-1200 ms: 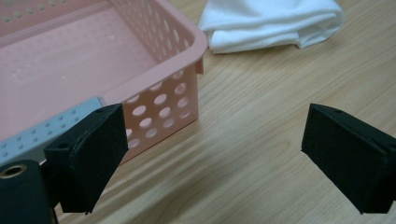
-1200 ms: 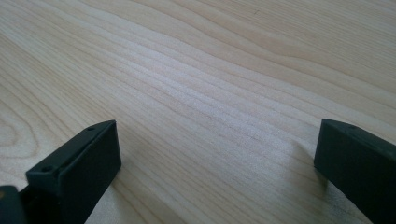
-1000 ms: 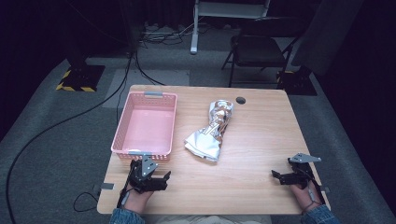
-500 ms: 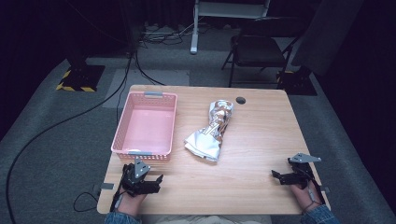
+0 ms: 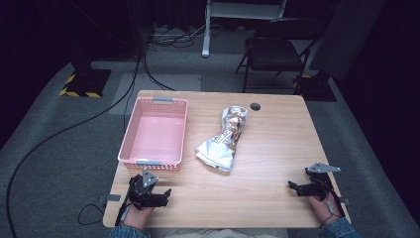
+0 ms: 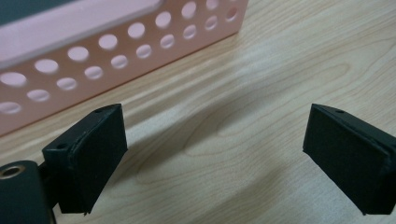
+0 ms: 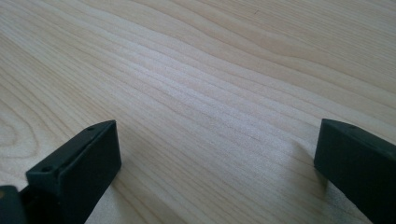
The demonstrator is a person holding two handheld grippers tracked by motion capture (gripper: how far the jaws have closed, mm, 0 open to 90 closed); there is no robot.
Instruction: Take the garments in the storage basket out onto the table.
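Observation:
A pink perforated basket [image 5: 130, 140], empty, stands on the left half of the wooden table [image 5: 277, 144]; its near wall [image 6: 93, 56] fills the top of the left gripper view. A crumpled silver foil bag [image 5: 223, 141] lies in the middle of the table, to the right of the basket. My left gripper [image 5: 166, 197] rests low on the table just in front of the basket, open [image 6: 215, 158] with only bare wood between its jaws. My right gripper [image 5: 293, 188] lies near the front right corner, open [image 7: 217, 163] over bare wood, well clear of the bag.
A round cable hole [image 5: 255, 106] sits at the table's far edge. Beyond the table stand a folding chair [image 5: 277, 49] and a white stand [image 5: 205, 29], with cables [image 5: 64, 134] on the grey floor at the left.
My left gripper has slid a little left and back toward the table's front edge, still open. The right gripper has stayed in place.

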